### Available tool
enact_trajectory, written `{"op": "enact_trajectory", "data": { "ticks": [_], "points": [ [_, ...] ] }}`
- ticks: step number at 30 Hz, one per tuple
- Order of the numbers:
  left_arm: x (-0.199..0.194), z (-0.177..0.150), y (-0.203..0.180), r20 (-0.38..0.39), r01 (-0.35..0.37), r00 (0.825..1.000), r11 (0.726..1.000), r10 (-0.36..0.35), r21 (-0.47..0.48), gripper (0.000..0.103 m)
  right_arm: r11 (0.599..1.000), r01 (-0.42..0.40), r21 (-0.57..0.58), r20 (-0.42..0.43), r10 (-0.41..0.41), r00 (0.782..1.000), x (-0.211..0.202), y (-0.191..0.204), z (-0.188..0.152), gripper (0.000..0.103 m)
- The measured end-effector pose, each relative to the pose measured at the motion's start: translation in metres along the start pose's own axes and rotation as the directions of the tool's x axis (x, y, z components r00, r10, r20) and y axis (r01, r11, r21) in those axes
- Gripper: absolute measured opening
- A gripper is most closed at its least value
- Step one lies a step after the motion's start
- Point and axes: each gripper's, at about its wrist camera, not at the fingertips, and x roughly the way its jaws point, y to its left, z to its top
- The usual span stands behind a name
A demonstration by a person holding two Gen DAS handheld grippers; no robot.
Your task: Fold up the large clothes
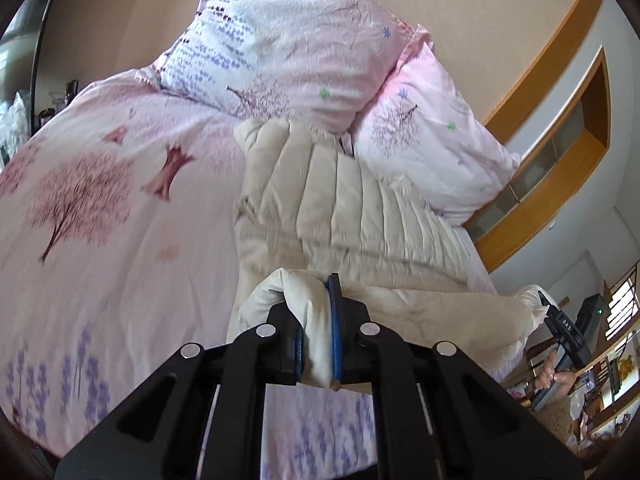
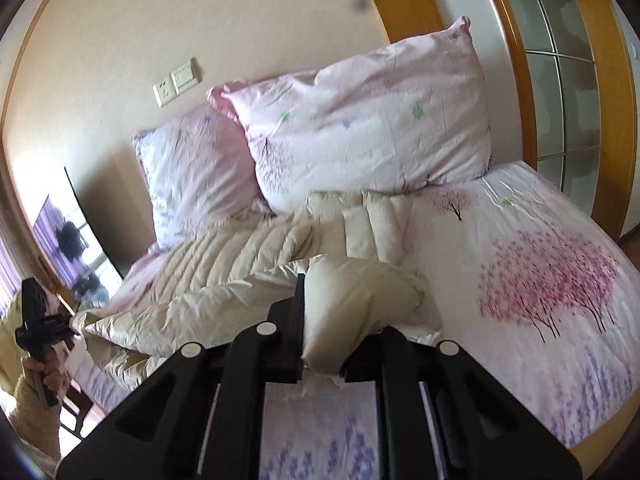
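A cream quilted jacket (image 1: 352,200) lies spread across a bed (image 1: 100,220) dressed in pink sheets printed with blossom trees and purple flowers, its far end reaching the two pillows that lean against the wall. In the left wrist view, the left gripper (image 1: 316,320) is pressed together on a fold of the jacket's near edge, the cream fabric bunched between its blue-padded fingers (image 1: 334,332) and held up off the sheet. The right gripper (image 2: 320,320) likewise pinches a puffed corner of the jacket, the cloth bulging out above and to the right of its black jaws, as the right wrist view shows. Between the two grips the near hem hangs in a raised, creased band, while the rest of the garment, with its stitched channels showing, rests flat on the bed. The larger pillow (image 2: 368,128) stands tilted just behind the jacket's far end, and the second pillow (image 2: 192,172) leans beside it toward the wall. Each camera catches the other tool at the edge of its picture: the right gripper appears at the lower right of the left view, held in a hand (image 1: 558,378), and the left gripper appears at the lower left of the right view, gripped by a hand (image 2: 46,370) in a fuzzy pale-yellow sleeve (image 2: 28,408). Wall sockets (image 2: 176,82) sit above the pillows, and a wood-framed glass door (image 2: 560,80) stands to the right of the bed.
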Motion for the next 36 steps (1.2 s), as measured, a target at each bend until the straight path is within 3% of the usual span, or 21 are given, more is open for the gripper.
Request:
{"op": "enact_trajectory", "data": {
  "ticks": [7, 14, 20, 29, 33, 35, 36],
  "points": [
    [0.015, 0.053, -0.007, 0.071, 0.01, 0.997, 1.0, -0.011, 0.015, 0.009, 0.999, 0.02, 0.032, 0.061, -0.022, 0.998, 0.028, 0.001, 0.037, 0.012],
    [0.049, 0.127, -0.018, 0.136, 0.005, 0.991, 0.998, -0.013, 0.061, 0.009, 0.995, 0.056, 0.088, 0.104, -0.065, 0.992, 0.082, -0.003, 0.085, 0.012],
    [0.114, 0.166, 0.011, 0.092, 0.023, 0.996, 0.998, -0.018, -0.059, 0.009, 0.981, 0.124, 0.152, 0.004, -0.126, 0.992, 0.164, -0.022, 0.1, 0.012],
    [0.166, 0.171, 0.04, 0.04, 0.05, 0.998, 0.984, -0.044, -0.17, 0.009, 0.951, 0.16, 0.266, -0.154, -0.122, 0.981, 0.249, -0.053, 0.099, 0.014],
    [0.179, 0.174, 0.053, 0.032, 0.085, 0.996, 0.97, -0.08, -0.228, 0.009, 0.932, 0.159, 0.326, -0.188, -0.101, 0.977, 0.268, -0.062, 0.101, 0.023],
    [0.186, 0.178, 0.057, 0.033, 0.103, 0.995, 0.959, -0.098, -0.262, 0.01, 0.917, 0.147, 0.371, -0.195, -0.078, 0.978, 0.275, -0.069, 0.104, 0.042],
    [0.189, 0.18, 0.059, 0.033, 0.115, 0.993, 0.954, -0.11, -0.276, 0.013, 0.909, 0.14, 0.393, -0.191, -0.068, 0.979, 0.279, -0.072, 0.107, 0.047]
  ]
}}
